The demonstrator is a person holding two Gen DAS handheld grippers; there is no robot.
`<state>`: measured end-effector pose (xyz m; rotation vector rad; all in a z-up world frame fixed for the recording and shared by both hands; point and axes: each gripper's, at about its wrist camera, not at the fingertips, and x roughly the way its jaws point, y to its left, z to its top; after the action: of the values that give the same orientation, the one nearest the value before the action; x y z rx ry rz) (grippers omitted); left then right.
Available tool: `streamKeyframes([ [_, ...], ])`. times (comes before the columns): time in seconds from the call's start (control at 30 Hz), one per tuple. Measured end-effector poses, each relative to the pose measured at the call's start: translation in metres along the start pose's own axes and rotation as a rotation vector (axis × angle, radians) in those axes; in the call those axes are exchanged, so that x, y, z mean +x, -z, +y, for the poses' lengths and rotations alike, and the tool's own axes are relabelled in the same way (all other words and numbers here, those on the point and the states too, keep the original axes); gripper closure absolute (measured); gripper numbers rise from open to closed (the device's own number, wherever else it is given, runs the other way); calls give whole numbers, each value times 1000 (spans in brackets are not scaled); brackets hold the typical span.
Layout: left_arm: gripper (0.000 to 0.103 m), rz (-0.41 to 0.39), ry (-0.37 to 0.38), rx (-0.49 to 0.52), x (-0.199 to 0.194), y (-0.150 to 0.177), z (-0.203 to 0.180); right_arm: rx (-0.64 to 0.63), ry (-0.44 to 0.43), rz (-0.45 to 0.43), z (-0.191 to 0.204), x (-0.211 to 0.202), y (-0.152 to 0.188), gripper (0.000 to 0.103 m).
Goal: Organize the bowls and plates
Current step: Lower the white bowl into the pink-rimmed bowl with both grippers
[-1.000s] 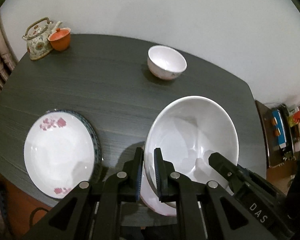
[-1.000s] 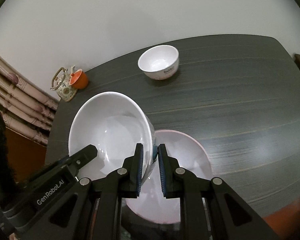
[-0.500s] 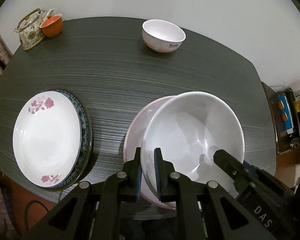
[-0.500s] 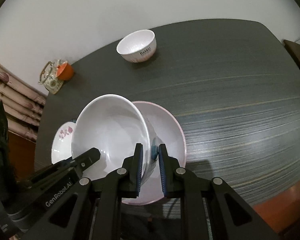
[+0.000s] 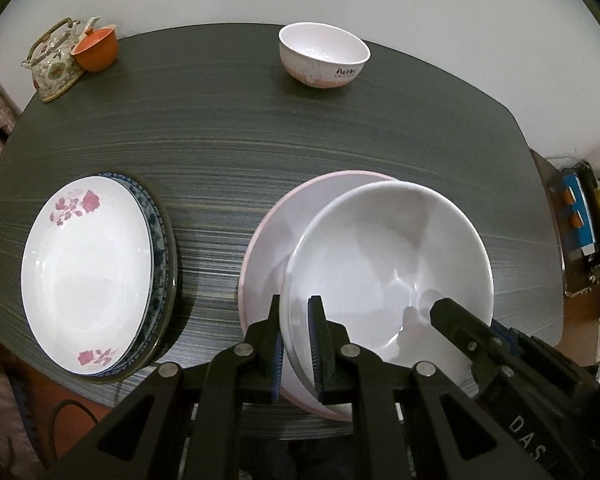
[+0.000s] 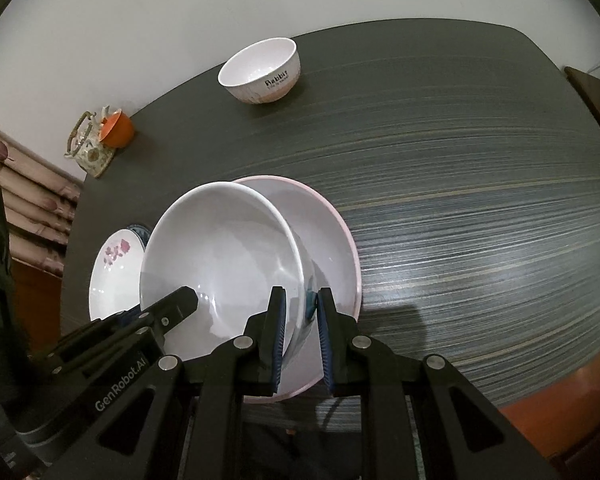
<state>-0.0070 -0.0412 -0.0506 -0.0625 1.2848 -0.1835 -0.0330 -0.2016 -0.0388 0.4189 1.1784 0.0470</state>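
White glossy ceramic bowl point(image 5: 388, 264), clamped at opposite rims by my left tool point(image 5: 296, 344) and right tool point(image 6: 302, 340), has dropped into the pale pink shallow bowl point(image 5: 268, 240) near the tabletop's point(image 5: 260, 120) front edge; nesting looks nearly done.

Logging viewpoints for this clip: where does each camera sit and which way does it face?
Left wrist: on the left hand-held gripper, facing steeply down at the white bowl it pinches; right hand-held gripper enters at right.
Right wrist: on the right hand-held gripper, facing down, pinching the bowl's opposite rim.
Shared: white bowl, pink bowl, small bowl, plates, teapot.
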Motion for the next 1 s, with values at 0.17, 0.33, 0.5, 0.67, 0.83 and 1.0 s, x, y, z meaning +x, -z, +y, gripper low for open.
streamKeyframes([
  [0.17,92,8,-25,7,6,1,-4,2,8,10,-1,3,0,87],
  [0.33,92,13,-38,9,9,1,-6,4,11,27,0,9,1,87],
  [0.5,92,14,-49,14,10,2,-9,-1,14,33,0,13,0,87],
  [0.67,92,23,-53,17,13,3,-14,0,16,34,-1,14,0,87],
  [0.83,92,26,-51,10,15,2,-14,0,25,31,-1,14,-1,86],
  [1.0,92,29,-44,5,15,3,-13,-7,36,29,1,15,0,85],
])
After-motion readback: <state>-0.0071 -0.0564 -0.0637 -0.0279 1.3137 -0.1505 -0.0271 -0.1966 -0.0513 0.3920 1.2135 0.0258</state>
